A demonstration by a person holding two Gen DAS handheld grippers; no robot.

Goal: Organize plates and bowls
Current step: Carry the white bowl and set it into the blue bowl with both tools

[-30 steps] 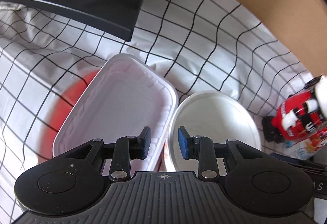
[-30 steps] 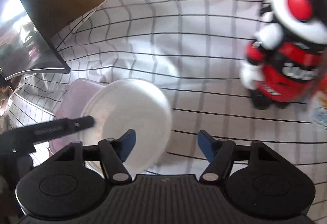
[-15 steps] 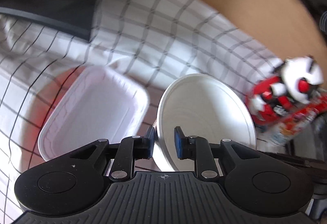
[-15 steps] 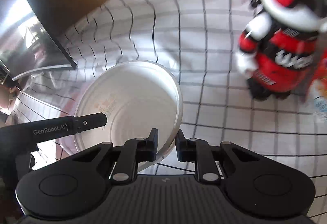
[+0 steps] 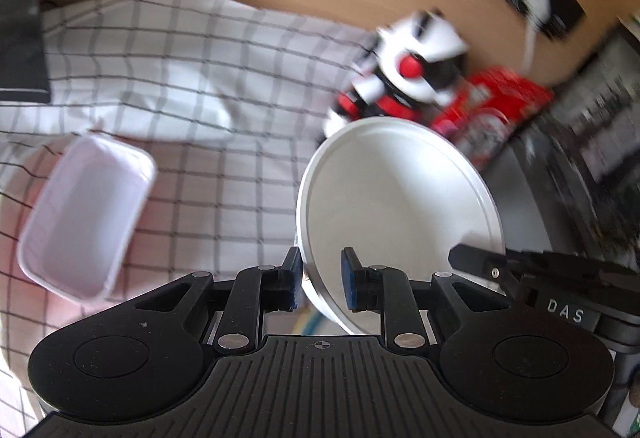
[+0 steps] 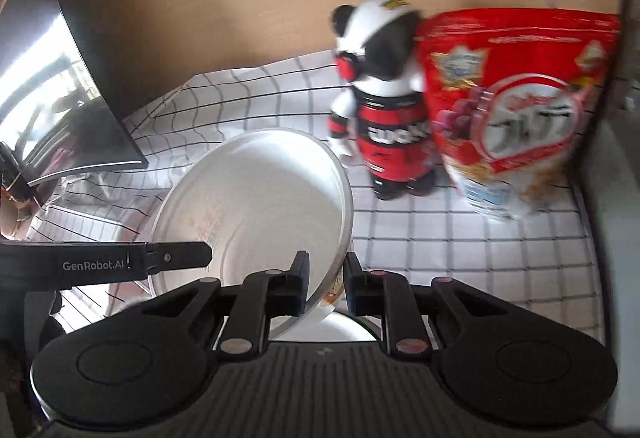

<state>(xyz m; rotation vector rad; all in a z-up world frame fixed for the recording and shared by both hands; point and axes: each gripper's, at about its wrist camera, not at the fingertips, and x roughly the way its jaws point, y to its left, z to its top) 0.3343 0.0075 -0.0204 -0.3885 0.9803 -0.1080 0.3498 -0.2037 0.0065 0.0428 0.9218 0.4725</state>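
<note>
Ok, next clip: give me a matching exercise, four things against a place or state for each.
Things:
1. white bowl
2. rectangular tub
3. panda figure
4. cereal bag

States:
A. lying on the checked cloth, apart from both tongs
B. red, leaning against the figure
C. held by its rim, tilted
D. standing upright on the cloth

Pairs: 1-C, 2-A, 3-D, 4-B

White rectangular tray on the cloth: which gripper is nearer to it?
Left. The left gripper, clamped on the round white bowl, has the rectangular tray just leftward; the right gripper grips the bowl's far rim.
</note>
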